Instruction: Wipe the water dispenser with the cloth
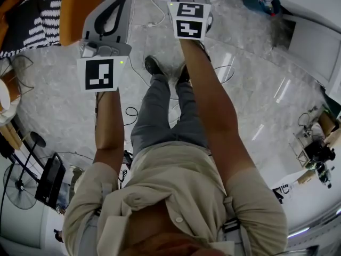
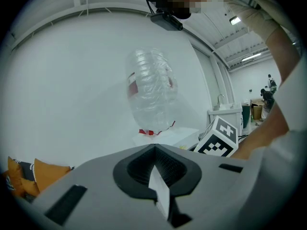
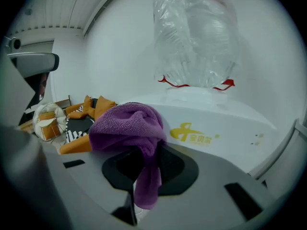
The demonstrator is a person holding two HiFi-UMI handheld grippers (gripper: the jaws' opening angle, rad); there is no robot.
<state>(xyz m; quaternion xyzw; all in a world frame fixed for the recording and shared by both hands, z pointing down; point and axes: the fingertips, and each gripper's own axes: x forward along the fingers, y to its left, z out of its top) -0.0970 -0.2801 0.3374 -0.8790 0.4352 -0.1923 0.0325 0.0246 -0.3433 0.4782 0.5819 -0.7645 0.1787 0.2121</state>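
One white water dispenser [image 3: 216, 123] close ahead, before a white wall, carrying a clear bottle [image 3: 196, 37] neck down on its top. Two claws held up toward it: left claw [image 2: 154, 148] pressed together on nothing, right claw [image 3: 146, 150] clamped on the purple cloth [image 3: 125, 126]. Cloth bunched above the jaws, near the dispenser's top; touching or not, cannot tell.

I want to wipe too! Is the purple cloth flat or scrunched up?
Scrunched up: the cloth is a wad pinched in the right gripper, tail dangling.
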